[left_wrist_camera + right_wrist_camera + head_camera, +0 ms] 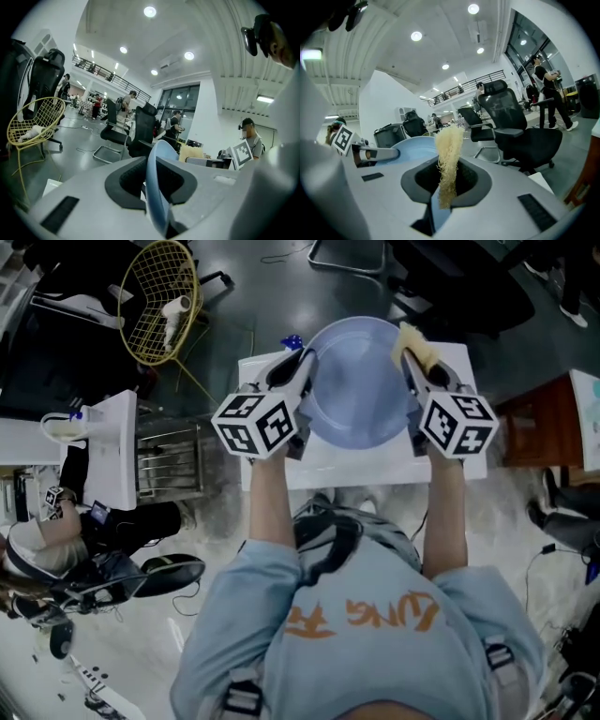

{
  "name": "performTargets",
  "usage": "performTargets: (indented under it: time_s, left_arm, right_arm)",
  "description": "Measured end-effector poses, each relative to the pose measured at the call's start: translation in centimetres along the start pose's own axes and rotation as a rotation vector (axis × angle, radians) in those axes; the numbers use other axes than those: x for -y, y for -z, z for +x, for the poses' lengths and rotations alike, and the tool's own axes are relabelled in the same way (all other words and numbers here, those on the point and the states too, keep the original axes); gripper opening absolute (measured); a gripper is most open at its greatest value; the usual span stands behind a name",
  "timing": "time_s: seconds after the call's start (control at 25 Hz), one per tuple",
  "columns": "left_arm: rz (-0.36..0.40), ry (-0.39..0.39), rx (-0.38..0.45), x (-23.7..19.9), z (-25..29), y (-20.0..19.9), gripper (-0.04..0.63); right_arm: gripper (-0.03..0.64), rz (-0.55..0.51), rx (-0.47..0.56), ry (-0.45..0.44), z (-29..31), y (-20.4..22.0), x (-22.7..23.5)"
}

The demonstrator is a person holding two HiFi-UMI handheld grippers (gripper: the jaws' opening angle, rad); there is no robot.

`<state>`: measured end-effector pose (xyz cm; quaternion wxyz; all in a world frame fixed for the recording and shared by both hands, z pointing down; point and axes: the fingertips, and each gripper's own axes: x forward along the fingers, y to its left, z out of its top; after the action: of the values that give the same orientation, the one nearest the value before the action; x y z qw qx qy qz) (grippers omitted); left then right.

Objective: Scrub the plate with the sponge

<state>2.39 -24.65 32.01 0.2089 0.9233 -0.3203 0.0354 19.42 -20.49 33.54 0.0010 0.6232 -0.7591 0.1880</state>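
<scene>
Plate point(361, 381), light blue, is clamped by its left rim in the left gripper point(302, 362); in the left gripper view the rim runs on edge between the two dark pads, which are closed onto it.

Right gripper point(411, 357) is clenched on the sponge point(417, 348), a yellow fibrous pad that stands upright out of the jaws in the right gripper view. The sponge sits at the far right rim of the plate. Contact between the two cannot be confirmed.

The plate lies between the two grippers, its hollow face showing full in the head view, over a white tabletop point(375, 470). The person stands at the near edge of the tabletop, both forearms extended.

Far left, on the dark floor, stands a yellow wire chair point(159, 301). Black office chairs point(513, 126) stand further off.
</scene>
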Motion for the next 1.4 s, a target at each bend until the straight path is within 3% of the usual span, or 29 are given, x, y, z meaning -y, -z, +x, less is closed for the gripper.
performTargets:
  time_s: [0.28,0.48,0.56,0.88,1.12,1.4]
  left_arm:
    - [-0.024,-0.049,0.046,-1.5,-3.3,0.0,0.041]
    - [-0.046,-0.071,0.091,-3.0,-6.1,-0.5,0.041]
    - [-0.050,-0.064,0.114,-3.4,-7.0,-0.9,0.041]
    - [-0.084,-0.081,0.128,-4.2,-8.1,-0.1,0.043]
    - [-0.110,-0.109,0.124,-5.4,-8.7,0.7,0.046]
    - [-0.130,-0.135,0.153,-6.2,-8.5,0.3,0.046]
  right_arm:
    - [0.038,-0.085,-0.035,-0.268,2.9,0.3,-11.2]
    - [0.038,-0.049,-0.067,-0.432,4.2,1.7,-18.3]
    - [0.038,-0.052,-0.109,-0.460,4.7,2.9,-20.1]
    - [0.041,-0.068,-0.207,-0.456,5.7,5.7,-20.8]
    - [0.040,-0.115,-0.217,-0.376,5.9,5.8,-18.7]
    - [0.040,-0.106,-0.251,-0.263,5.4,5.8,-13.3]
